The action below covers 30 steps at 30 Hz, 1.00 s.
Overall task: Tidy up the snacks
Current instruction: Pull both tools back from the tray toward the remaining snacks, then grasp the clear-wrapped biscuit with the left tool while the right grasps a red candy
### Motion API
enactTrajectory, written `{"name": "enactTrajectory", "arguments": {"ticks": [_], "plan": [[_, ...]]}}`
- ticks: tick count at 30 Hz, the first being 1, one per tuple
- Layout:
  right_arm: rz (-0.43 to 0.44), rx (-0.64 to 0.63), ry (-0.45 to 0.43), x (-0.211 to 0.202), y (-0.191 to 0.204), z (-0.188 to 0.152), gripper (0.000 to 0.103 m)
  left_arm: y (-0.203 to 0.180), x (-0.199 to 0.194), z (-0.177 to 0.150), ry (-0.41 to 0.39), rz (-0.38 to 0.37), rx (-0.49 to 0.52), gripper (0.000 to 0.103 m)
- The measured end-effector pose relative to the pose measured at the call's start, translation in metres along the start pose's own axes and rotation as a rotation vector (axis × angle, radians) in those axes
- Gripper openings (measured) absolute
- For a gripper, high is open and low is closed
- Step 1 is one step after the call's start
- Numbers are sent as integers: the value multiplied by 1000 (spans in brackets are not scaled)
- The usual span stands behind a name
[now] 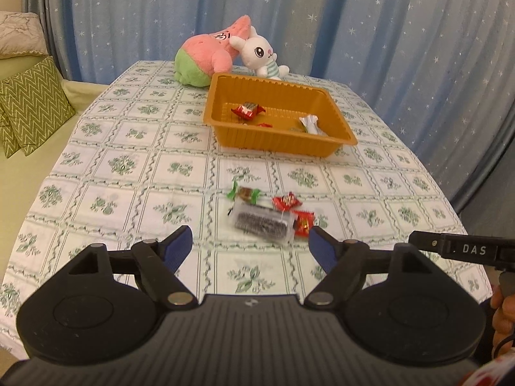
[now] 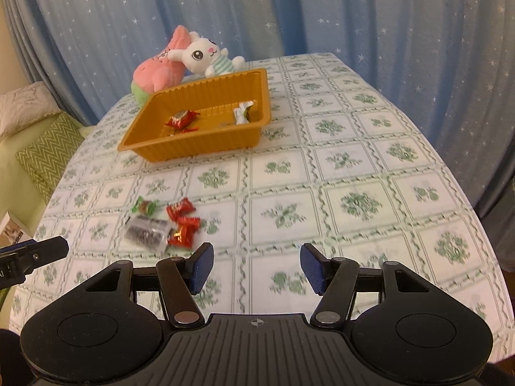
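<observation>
Loose snacks (image 1: pixel 267 212) before tray (image 1: pixel 276 138)

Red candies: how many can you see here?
4. Two lie on the table beside the clear packet: one behind, one nearer. Two sit in the tray: one large, one small. The tray wall may hide others.

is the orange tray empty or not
Not empty: the orange tray holds a red-wrapped candy and a white-wrapped snack; most of its floor is bare.
</observation>
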State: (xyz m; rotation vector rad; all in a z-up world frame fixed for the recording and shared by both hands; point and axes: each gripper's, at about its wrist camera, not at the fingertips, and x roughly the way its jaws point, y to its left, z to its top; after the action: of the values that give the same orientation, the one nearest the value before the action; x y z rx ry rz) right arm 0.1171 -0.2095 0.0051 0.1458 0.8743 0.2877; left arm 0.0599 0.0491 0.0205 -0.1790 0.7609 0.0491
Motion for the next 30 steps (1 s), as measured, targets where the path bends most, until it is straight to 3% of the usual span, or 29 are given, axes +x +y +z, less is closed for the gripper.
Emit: {"name": "enactTrajectory", "arguments": {"ticks": [14, 30], "plan": [[29, -19, -5, -5, 7, -12, 60, 5, 1, -13, 24, 18, 2, 77], [84, -54, 41, 49, 31, -11, 60, 24, 36, -9, 68, 50, -28, 77]]}}
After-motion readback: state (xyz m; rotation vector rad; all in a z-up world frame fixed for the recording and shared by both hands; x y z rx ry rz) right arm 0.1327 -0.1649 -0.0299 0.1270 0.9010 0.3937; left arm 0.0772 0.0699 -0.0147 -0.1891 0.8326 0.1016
